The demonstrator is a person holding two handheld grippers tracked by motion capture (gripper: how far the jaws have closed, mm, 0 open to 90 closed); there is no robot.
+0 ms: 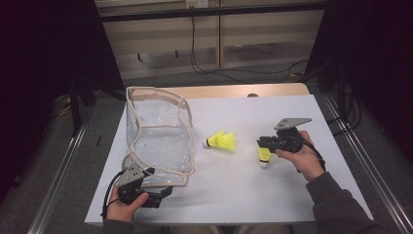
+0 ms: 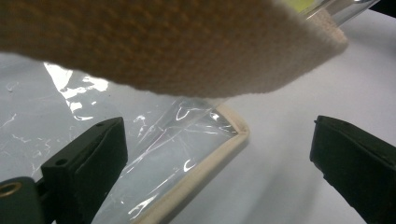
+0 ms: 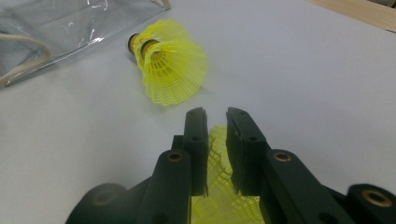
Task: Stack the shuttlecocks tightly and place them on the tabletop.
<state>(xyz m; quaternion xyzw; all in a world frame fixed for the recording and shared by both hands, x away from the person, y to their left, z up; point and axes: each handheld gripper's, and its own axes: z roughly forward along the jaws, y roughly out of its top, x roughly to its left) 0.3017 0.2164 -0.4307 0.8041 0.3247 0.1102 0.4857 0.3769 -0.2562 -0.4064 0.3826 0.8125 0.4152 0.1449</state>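
Clear plastic bag with cream fabric trim stands open on the white surface. No contents can be made out through its transparent walls in the high view. In the left gripper view a broad band of the trim crosses the top, and the bag's lower trimmed corner lies flat on the surface.

Left hand-held gripper sits at the bag's near corner. Its jaws stand wide apart in its own view, one over the clear film, the other over bare surface, the trimmed corner between them. Pads press on nothing: released.

Two yellow shuttlecocks lie outside the bag, just to its right, on their sides and nested close together, cork ends toward the bag. In the right gripper view they rest near the bag's edge, apart from it.

A third yellow shuttlecock is farther right of the bag, well apart from it, under the right hand-held gripper. In the right gripper view its mesh skirt sits in the narrow gap between the jaws, which are nearly closed. Whether the pads actually press the skirt cannot be told.
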